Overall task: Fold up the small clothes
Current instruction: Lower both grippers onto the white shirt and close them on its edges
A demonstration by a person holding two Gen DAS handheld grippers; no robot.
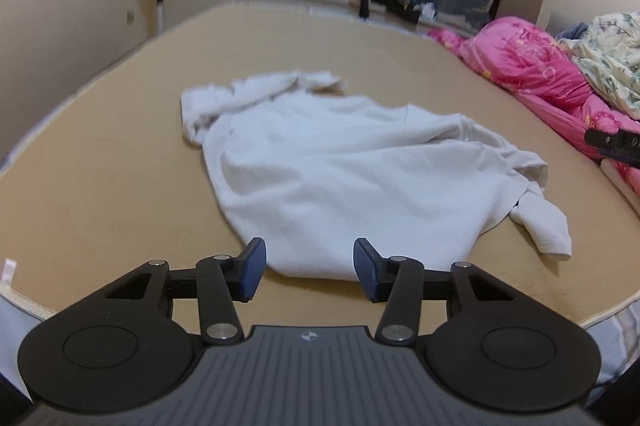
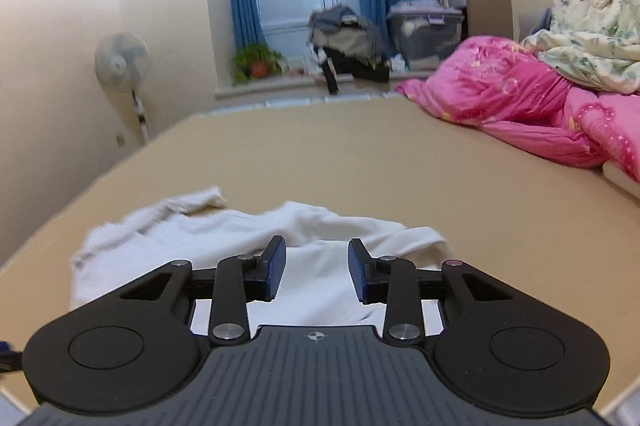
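Note:
A white long-sleeved garment (image 1: 340,169) lies crumpled on the tan mattress (image 1: 100,185), one sleeve bunched at the far left and another trailing at the right. My left gripper (image 1: 310,268) is open and empty, just short of the garment's near hem. My right gripper (image 2: 317,272) is open and empty, hovering low over the same white garment (image 2: 240,238), which fills the gap between its blue pads. Part of the right gripper's black body (image 1: 616,141) shows at the right edge of the left wrist view.
A pink quilt (image 2: 520,101) and a floral blanket (image 2: 592,37) are piled on the mattress's right side. A standing fan (image 2: 122,65) is by the left wall. A potted plant (image 2: 258,63), clothes and storage bins (image 2: 426,29) sit by the window beyond the bed.

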